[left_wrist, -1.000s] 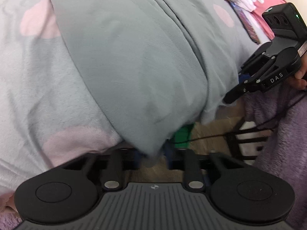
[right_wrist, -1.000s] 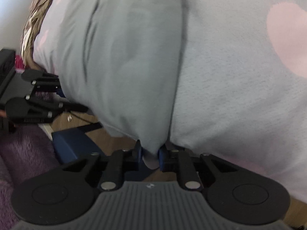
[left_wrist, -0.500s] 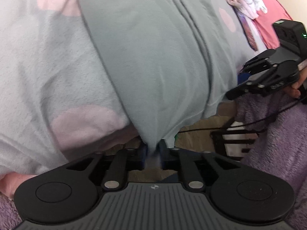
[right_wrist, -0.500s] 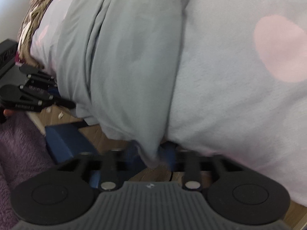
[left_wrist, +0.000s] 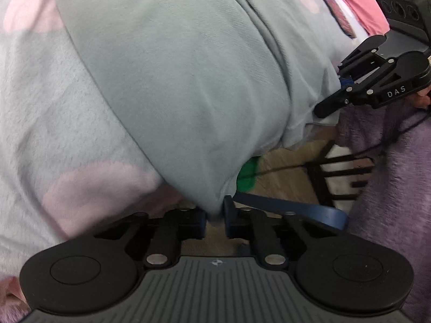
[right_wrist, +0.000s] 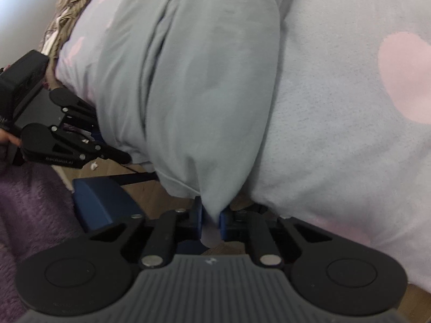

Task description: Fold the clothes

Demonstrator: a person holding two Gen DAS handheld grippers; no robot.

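Observation:
A grey-green garment point(left_wrist: 188, 80) lies lengthwise on the bed and hangs over its near edge. My left gripper point(left_wrist: 215, 212) has its jaws closing, and its blue pads pinch one lower corner of the garment. In the right wrist view my right gripper point(right_wrist: 211, 215) is closing too, with the other lower corner point(right_wrist: 212, 204) squeezed between its pads. Each gripper shows in the other's view, the right gripper point(left_wrist: 342, 86) and the left gripper point(right_wrist: 97, 134), both at the garment's hem with their fingertips partly hidden by cloth.
The pale blue blanket with pink spots point(right_wrist: 350, 134) covers the bed. Pink and white clothes point(left_wrist: 363, 5) lie at the far right, a brown striped cloth point(right_wrist: 70, 13) at the far left. Below the edge are wooden floor, a blue box point(right_wrist: 99, 202), a black rack point(left_wrist: 342, 172) and purple fleece point(left_wrist: 390, 188).
Both pairs of jaws stood wider around the garment's corners in the earlier frames and have drawn in on them now. The hands have hardly shifted.

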